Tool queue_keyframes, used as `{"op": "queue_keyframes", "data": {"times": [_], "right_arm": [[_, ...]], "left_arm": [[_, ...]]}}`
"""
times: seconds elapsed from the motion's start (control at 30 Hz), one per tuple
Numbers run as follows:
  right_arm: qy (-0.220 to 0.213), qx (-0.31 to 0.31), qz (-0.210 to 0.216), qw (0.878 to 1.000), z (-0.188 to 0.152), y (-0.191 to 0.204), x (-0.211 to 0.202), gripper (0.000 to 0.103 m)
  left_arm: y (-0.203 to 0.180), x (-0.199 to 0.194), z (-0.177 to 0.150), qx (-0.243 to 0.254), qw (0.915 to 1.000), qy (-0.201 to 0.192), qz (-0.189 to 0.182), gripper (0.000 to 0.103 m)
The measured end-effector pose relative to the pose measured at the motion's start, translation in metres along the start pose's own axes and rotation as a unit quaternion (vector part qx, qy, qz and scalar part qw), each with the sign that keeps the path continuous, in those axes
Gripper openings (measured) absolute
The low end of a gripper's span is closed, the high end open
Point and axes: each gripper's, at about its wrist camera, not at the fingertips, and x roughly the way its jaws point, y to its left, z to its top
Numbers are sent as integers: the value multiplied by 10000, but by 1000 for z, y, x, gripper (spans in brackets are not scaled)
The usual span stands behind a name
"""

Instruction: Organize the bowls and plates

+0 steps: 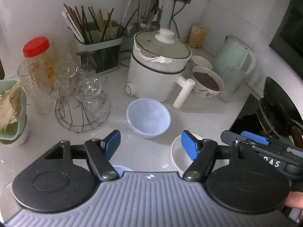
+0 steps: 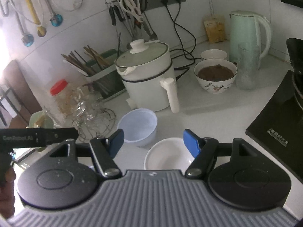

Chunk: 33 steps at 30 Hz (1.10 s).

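Black left claw (image 2: 36, 138) reads "GenRobot.AI", probably; both claws spread, right claw (image 2: 153, 144) over white bowl (image 2: 166, 157).

My left gripper (image 1: 150, 144) and right gripper (image 2: 153, 143) hover side by side above the counter (image 2: 208, 113), jaws spread with nothing between them. The plastic bowl (image 1: 148, 118) stands ahead of my left jaws; the shallow dish (image 2: 167, 157) sits just right of it, nearer me. Behind the bowl stands the electric pot (image 1: 157, 70). Left of the pot is the glass rack (image 1: 83, 102); right of it, the filled bowl (image 2: 215, 75), then the kettle (image 2: 246, 36).
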Motion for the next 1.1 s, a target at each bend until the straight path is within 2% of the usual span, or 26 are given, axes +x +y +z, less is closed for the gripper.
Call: {"op": "queue_keyframes", "data": {"times": [0.3, 0.4, 0.63, 0.73, 0.93, 1.1], "right_arm": [[120, 100, -10, 9999, 16, -24, 35, 71], [149, 108, -17, 9998, 23, -32, 52, 71], [477, 163, 81, 9987, 27, -39, 89, 71], [593, 429, 194, 9971, 30, -47, 104, 71], [624, 570, 110, 9964, 39, -54, 133, 71], [907, 548, 153, 9943, 37, -53, 162, 71]], "left_arm": [[1, 42, 14, -190, 9997, 147, 9, 75], [5, 65, 16, -235, 9990, 350, 114, 75], [15, 102, 19, -479, 9967, 660, 45, 75], [22, 122, 24, -655, 9939, 892, -31, 75], [31, 152, 36, -800, 9908, 1092, -88, 75], [34, 170, 39, -876, 9896, 1141, 25, 74]]}}
